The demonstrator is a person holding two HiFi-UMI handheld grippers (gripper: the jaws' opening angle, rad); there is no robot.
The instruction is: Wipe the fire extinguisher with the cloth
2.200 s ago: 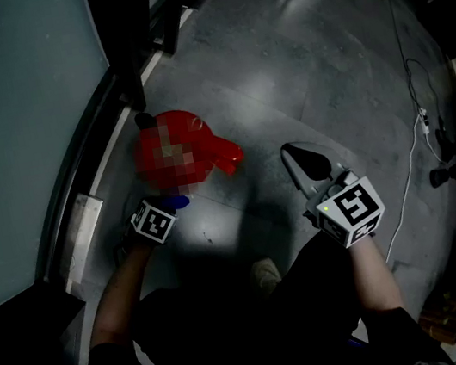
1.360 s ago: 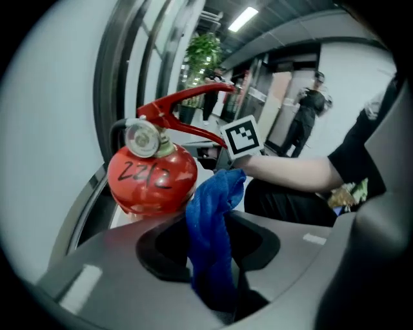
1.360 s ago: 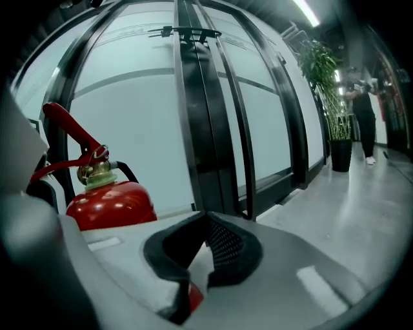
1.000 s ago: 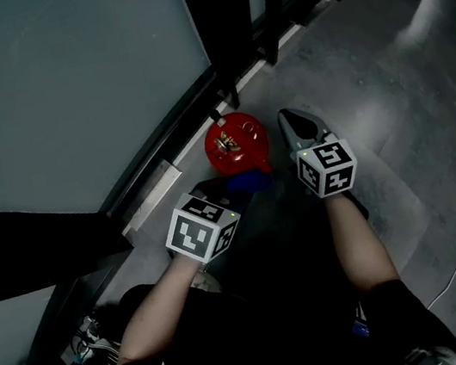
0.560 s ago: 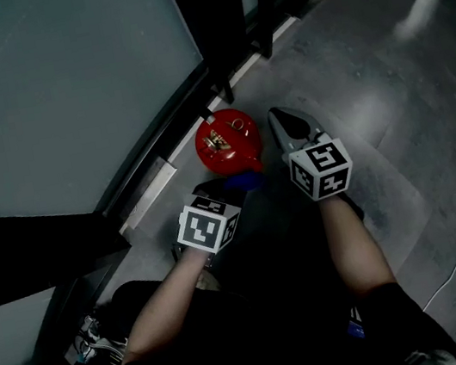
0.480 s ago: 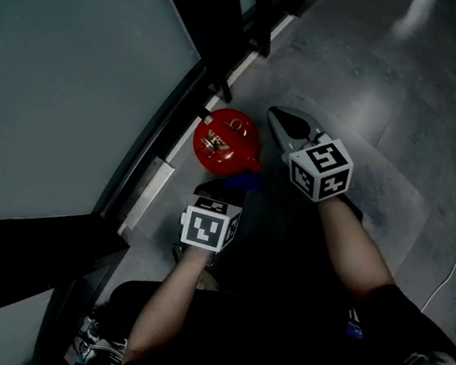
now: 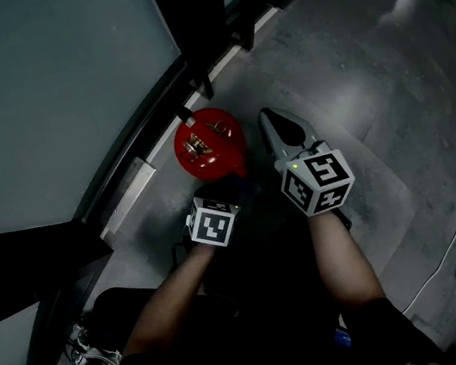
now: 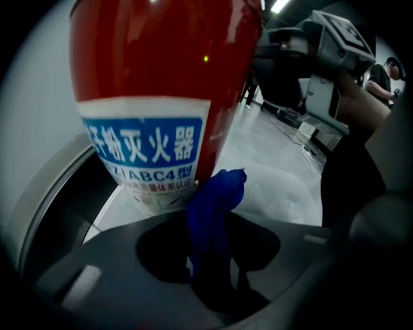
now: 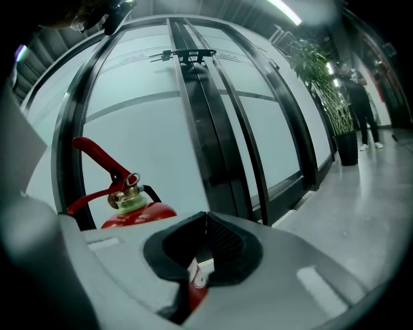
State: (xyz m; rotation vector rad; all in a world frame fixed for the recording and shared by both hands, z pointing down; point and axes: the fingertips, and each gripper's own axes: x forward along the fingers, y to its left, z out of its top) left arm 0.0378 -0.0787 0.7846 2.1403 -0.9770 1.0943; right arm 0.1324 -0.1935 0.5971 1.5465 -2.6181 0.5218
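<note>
My left gripper has its jaws clamped on a crumpled blue cloth, whose upper end touches the red cylindrical fire extinguisher by the edge of its white-and-blue label. The extinguisher stands upright on the grey floor, just beside the dark-framed glass wall. My right gripper hangs close on its other side, jaws pressed together with nothing held. The red sliver showing through the gap behind them is, I think, the extinguisher's body.
</note>
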